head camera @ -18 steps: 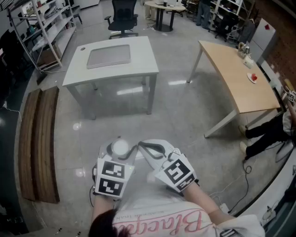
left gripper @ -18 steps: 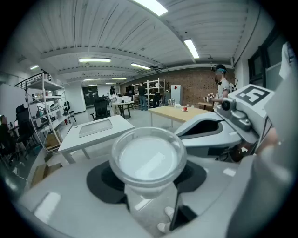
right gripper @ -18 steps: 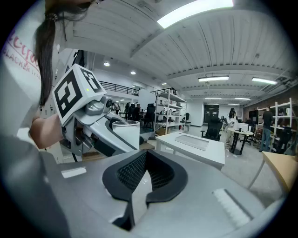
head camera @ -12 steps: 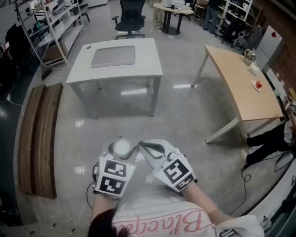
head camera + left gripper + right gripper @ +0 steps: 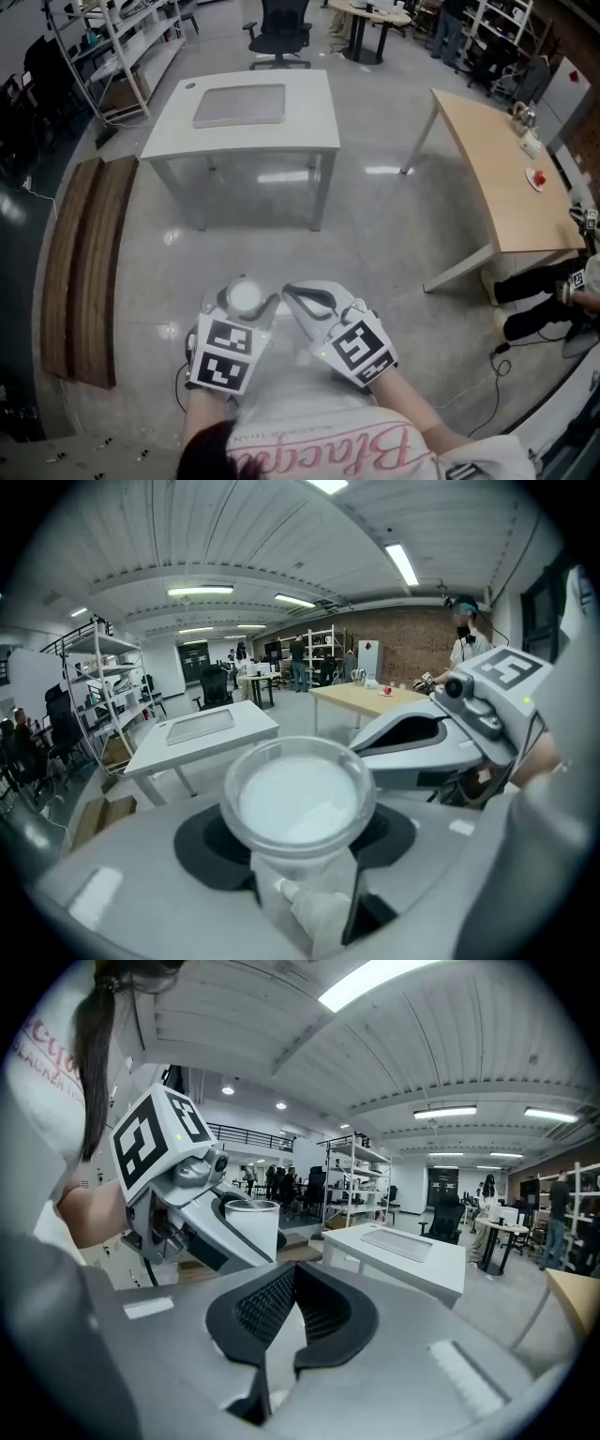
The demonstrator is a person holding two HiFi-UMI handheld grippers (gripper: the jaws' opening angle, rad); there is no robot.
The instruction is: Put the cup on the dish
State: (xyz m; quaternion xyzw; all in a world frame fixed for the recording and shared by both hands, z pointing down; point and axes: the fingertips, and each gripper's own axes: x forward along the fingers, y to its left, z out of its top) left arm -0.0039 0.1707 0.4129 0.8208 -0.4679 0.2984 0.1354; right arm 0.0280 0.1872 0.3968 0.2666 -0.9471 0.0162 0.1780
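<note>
A clear plastic cup [image 5: 298, 803] with a whitish bottom stands upright between the jaws of my left gripper [image 5: 246, 302], which is shut on its lower part. In the head view the cup [image 5: 245, 295] is close to the person's chest, above the floor. My right gripper [image 5: 292, 294] sits just right of it, its ribbed pads [image 5: 272, 1302] meeting with nothing between them. A small white dish [image 5: 535, 178] with something red on it lies far off on the wooden table [image 5: 492, 178] at the right.
A white table [image 5: 246, 131] with a grey mat [image 5: 240, 105] stands ahead across the polished floor. Wooden planks [image 5: 82, 262] lie on the floor at the left. Shelving and an office chair [image 5: 277, 30] are behind. A seated person's legs [image 5: 539, 300] show at the right edge.
The tables have slid down and nearer in the head view, so the person has moved forward. Both grippers keep their places in front of the chest, cup still held.
</note>
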